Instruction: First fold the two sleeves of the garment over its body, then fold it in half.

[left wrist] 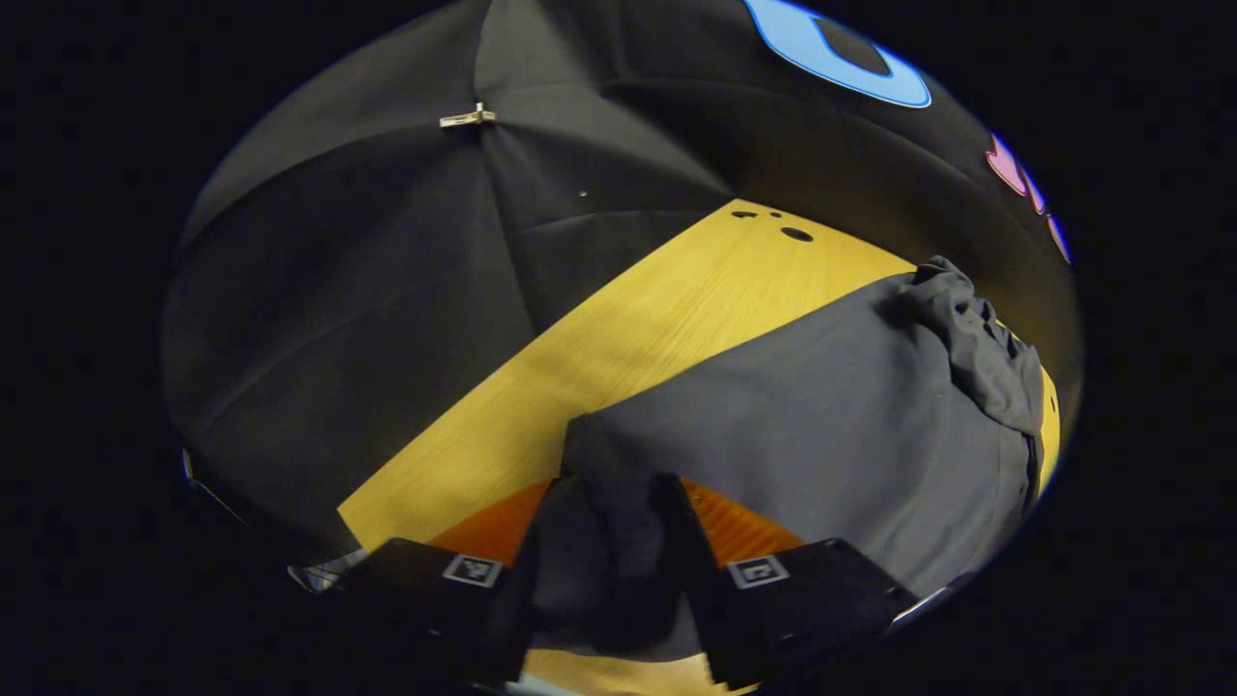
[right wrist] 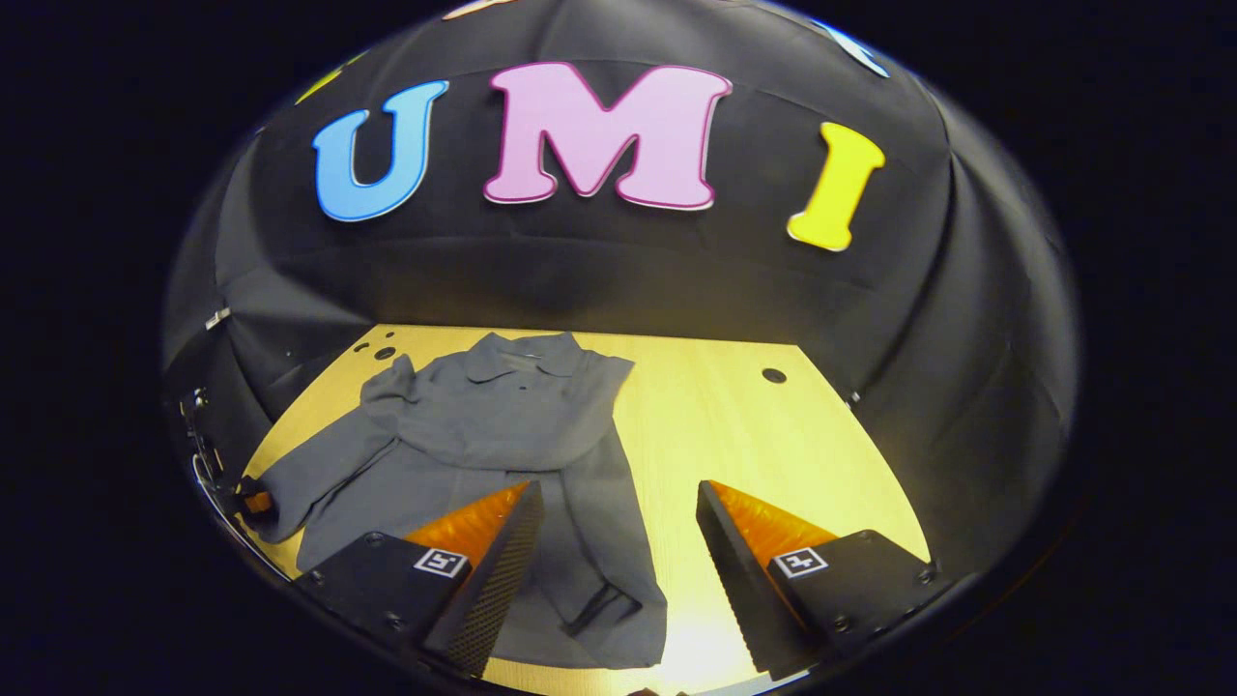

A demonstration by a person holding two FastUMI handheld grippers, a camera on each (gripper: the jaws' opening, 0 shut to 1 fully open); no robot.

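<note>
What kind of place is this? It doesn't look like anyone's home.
Probably a recording booth for practising chores, not a home: black cloth walls close in a bare wooden table, a lone grey shirt lies spread on it, and a handheld claw grips its sleeve.

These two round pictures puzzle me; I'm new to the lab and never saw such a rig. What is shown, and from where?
Each picture comes from a fisheye camera riding on a hand-held pair of tongs; a person carries one in each hand. The two wedge shapes at the bottom of each picture are that tool's own fingers.

In the left gripper view, the left tongs are closed on a fold of the grey shirt, likely its sleeve end. In the right gripper view, the right tongs hang open above the wooden table, holding nothing. There the whole shirt shows: one sleeve already folded across the body, the other stretched out toward the left tongs.
</note>
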